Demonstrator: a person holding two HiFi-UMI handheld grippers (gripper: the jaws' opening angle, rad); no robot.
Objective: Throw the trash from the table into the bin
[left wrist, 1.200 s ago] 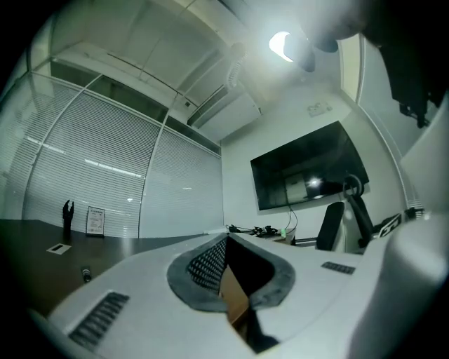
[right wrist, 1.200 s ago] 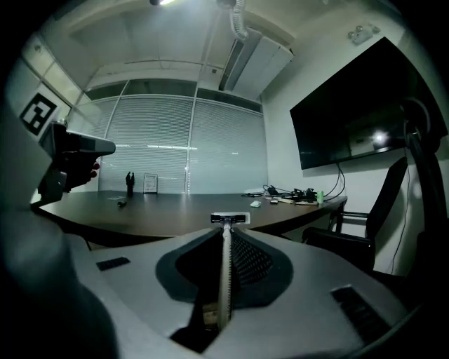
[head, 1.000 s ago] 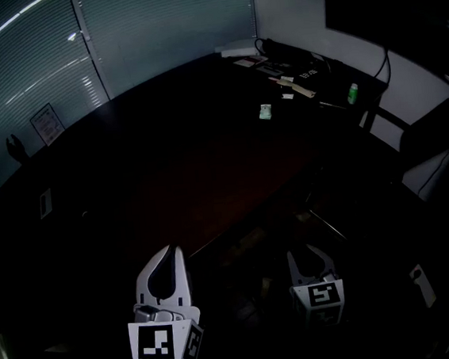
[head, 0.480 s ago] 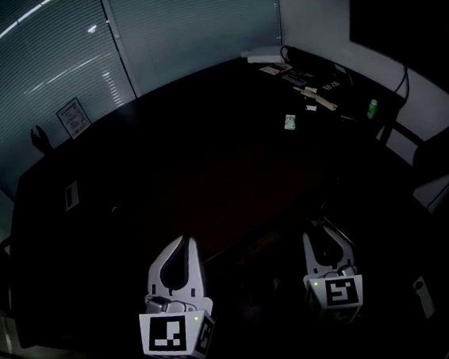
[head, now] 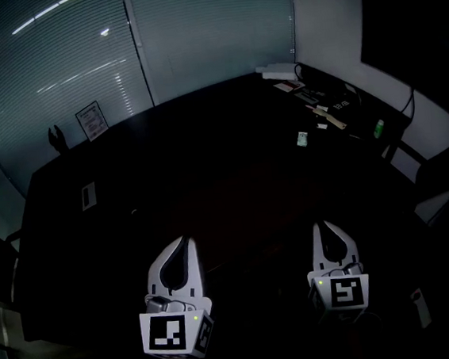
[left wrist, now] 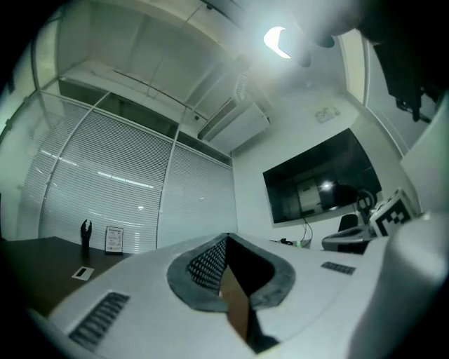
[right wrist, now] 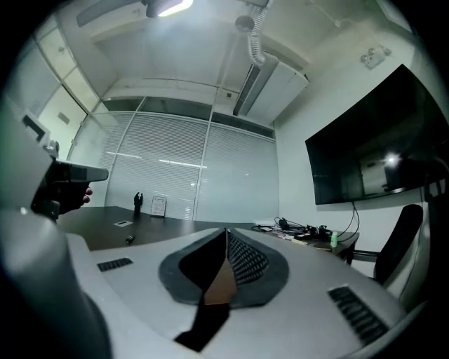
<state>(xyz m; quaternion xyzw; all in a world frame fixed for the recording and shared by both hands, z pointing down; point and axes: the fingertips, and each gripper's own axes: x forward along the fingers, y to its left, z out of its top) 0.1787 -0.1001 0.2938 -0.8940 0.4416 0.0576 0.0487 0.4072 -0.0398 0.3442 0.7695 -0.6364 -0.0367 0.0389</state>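
small pale item (head: 303, 138) on the table (head: 207, 168) too small to identify; framed card (head: 91, 121) has unreadable print; chair (head: 445, 171) cut by the right edge

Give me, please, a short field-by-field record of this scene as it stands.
setting: dark conference table, window blinds behind
left gripper: shut, empty
right gripper: jaws just closed, shut, nothing between them
likely trash: small green-and-white packet, far right of table
other items: framed sign, green bottle, cable clutter at far corner
bin: not in view
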